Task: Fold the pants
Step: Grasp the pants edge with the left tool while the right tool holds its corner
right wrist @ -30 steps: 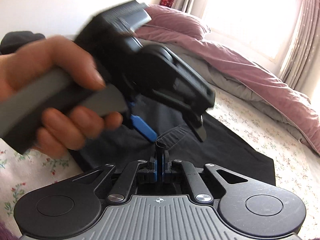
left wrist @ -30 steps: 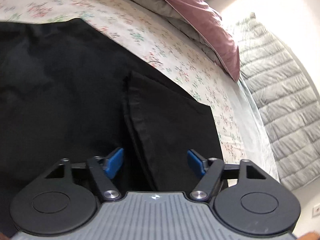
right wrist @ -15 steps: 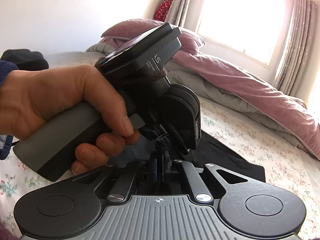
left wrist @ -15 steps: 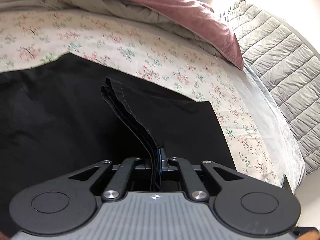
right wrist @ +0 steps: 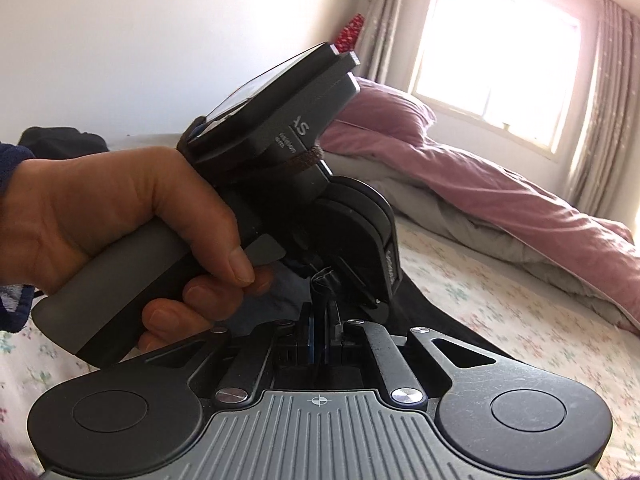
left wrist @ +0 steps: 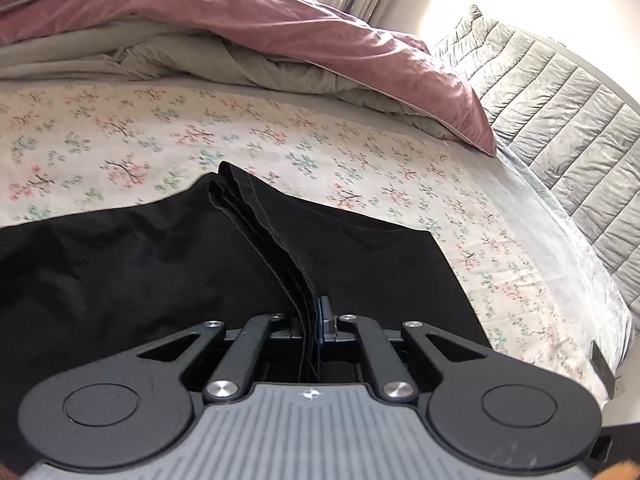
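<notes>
1. Over the floral bed sheet [left wrist: 120, 152]: left gripper [left wrist: 314, 312] tilted down, clamped on stacked hem layers of the black pants [left wrist: 120, 264].
2. Right gripper [right wrist: 320, 312] pinches a pants fold just beside it.
3. Left hand [right wrist: 120, 216] wraps the left gripper's handle, index finger on the trigger.

A bed covered by a white sheet printed with small pink and green blossoms [left wrist: 160, 136] is seen in both views. Black fabric pants [left wrist: 120, 264] are spread directly on the sheet toward 7 o'clock in the left wrist view, one stitched edge being raised off it. A rumpled mauve duvet with a grey underside [left wrist: 280, 36] is heaped on the bed from 10 to 2 o'clock. A mauve pillow [right wrist: 384, 116] is seen at the head of the bed.
</notes>
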